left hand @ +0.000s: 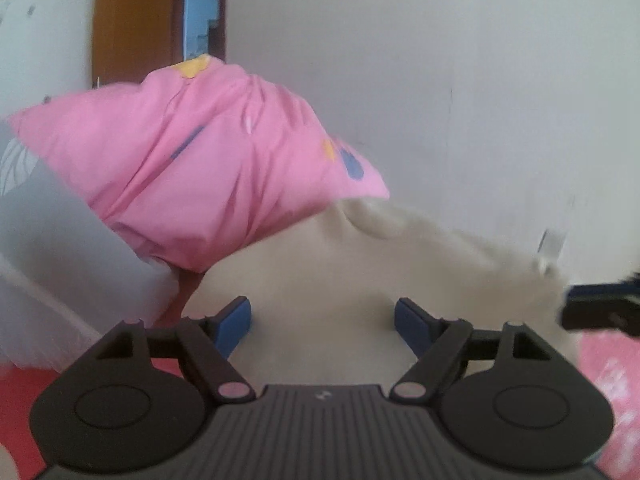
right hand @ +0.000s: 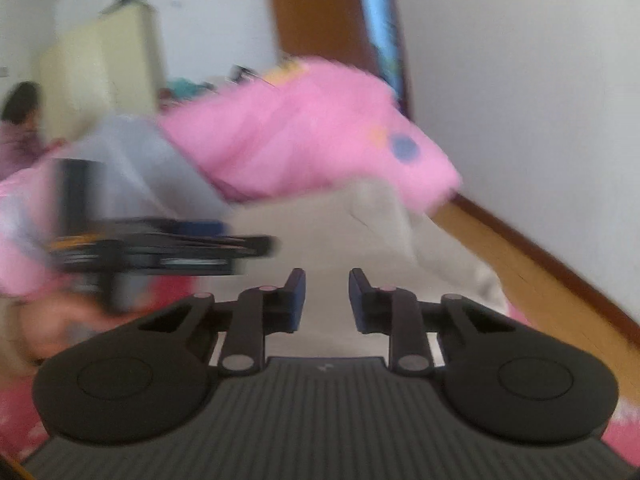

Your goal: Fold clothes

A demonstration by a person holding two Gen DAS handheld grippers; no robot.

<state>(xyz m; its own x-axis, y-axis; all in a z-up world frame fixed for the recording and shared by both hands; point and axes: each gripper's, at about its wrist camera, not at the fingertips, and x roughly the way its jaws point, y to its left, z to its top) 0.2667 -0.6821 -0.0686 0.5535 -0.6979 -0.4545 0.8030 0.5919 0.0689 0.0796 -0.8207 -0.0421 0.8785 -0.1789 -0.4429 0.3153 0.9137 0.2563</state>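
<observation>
A cream garment (left hand: 340,272) lies rumpled on the bed and runs off to the right. In the right wrist view the same garment (right hand: 320,232) lies ahead of the fingers. My left gripper (left hand: 323,322) hovers over its near part, open wide, its blue pads (left hand: 236,324) empty. My right gripper (right hand: 327,300) stands open by a narrower gap with nothing between the fingers. It also shows as the right gripper (left hand: 600,312) at the garment's right end. The left gripper (right hand: 160,244) appears blurred on the left of the right wrist view.
A pink pillow (left hand: 192,168) with blue and orange spots rests on the garment's far side. A pale translucent bundle (right hand: 132,160) sits left of it. The bedspread (left hand: 608,368) is red-pink. Right of the bed are wooden floor (right hand: 520,272) and a white wall. A person (right hand: 20,128) stands far left.
</observation>
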